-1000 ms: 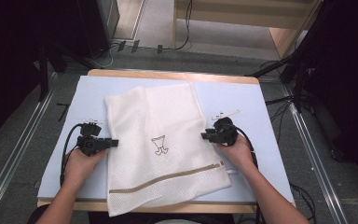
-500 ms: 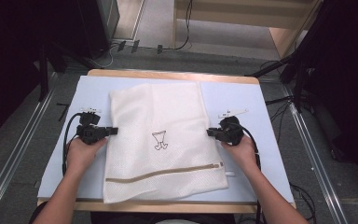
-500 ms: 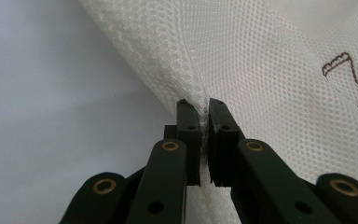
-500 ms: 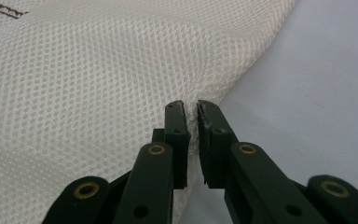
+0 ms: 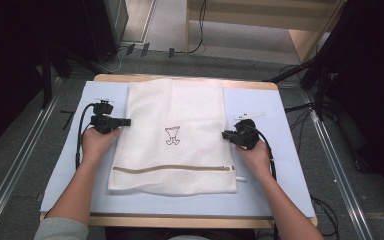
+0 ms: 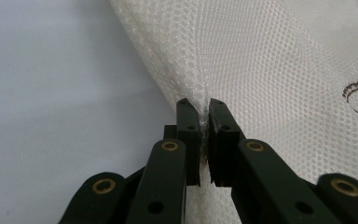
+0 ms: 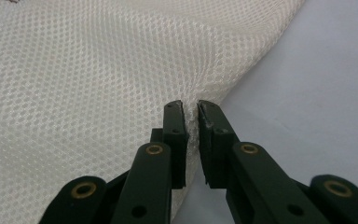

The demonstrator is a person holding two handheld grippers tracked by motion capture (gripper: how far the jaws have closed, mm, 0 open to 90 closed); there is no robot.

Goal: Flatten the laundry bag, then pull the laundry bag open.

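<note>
Mesh laundry bag [image 5: 172,135] is lying flat on the surface [image 5: 275,180], long axis running away from the person. Left tongs [image 5: 125,121] and right tongs [image 5: 225,135] are each pinching an opposite side edge, having just closed.

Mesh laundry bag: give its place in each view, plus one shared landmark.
High view: mesh laundry bag lies mid-table, zipper nearest the person.
Left gripper view: upper right, edge pinched in the jaws.
Right gripper view: upper left, edge pinched in the jaws.
Landmark: the brown printed emblem.

White mesh laundry bag [image 5: 172,134]: open-weave matt netting with tan zipper [image 5: 172,168]; table cover [image 5: 275,145] smooth matt pale blue; left gripper [image 6: 199,108] matt black plastic, brass-coloured rivets.
</note>
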